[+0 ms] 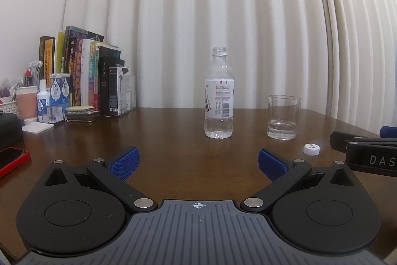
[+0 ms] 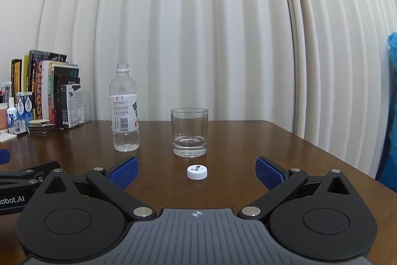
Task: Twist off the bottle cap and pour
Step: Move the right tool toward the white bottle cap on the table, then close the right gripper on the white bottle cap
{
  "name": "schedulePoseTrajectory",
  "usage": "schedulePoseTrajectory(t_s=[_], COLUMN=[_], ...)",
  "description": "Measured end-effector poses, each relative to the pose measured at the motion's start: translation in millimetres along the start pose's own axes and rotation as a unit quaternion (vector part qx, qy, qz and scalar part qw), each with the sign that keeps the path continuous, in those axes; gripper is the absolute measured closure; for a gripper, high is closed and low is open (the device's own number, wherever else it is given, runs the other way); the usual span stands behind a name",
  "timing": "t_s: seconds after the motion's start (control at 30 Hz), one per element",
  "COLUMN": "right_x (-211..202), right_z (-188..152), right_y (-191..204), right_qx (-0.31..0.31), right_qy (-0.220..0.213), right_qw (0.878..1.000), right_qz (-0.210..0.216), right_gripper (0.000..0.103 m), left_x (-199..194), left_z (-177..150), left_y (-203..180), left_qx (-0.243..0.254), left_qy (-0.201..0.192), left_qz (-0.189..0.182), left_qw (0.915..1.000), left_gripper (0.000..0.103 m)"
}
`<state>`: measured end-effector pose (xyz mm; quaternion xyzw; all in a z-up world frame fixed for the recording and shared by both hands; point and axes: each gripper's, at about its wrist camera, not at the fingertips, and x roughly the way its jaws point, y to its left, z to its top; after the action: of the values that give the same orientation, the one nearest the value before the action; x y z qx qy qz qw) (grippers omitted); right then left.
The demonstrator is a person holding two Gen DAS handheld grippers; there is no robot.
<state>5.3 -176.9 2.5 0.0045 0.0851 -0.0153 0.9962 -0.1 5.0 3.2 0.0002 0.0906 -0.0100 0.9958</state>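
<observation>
The bottle stands uncapped left of the glass, its cap laid on the table; both the left gripper and right gripper are spread, holding nothing; pouring seems done, though more may be called for.

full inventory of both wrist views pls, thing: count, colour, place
bottle: 1, clear with white label, uncapped, upright, table centre-left
glass: 1, clear, a little water, right of bottle
cap: 1, white, on table in front of glass
books: one row, mixed colours, back left
paper cup: 1, pink, far left
phone: 1, red case, left edge
table: 1, dark brown wood
curtain: white, behind
left gripper: 1, black, blue pads, open
right gripper: 1, same, open
</observation>
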Motion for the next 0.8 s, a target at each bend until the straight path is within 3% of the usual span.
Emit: schedulePoseTrajectory(t_s=[0.6,0.7,0.8], right_x=[29.0,36.4,46.1], right_z=[26.7,33.0,41.4], right_y=[-11.2,-15.3,-20.2], right_qx=[-0.036,-0.043,-0.047], right_qy=[0.072,0.077,0.088], right_qw=[0.994,0.994,0.991], right_qz=[0.068,0.071,0.083], right_gripper=[0.000,0.004,0.014], left_x=[9.7,13.4,17.9], left_z=[22.4,27.3,31.7], left_y=[-1.2,-1.2,-2.1], left_qx=[0.033,0.040,0.049], left_qy=[0.013,0.012,0.011], left_qz=[-0.026,-0.032,-0.039], left_qw=[0.9990,0.9986,0.9980], left_gripper=[0.000,0.000,0.000])
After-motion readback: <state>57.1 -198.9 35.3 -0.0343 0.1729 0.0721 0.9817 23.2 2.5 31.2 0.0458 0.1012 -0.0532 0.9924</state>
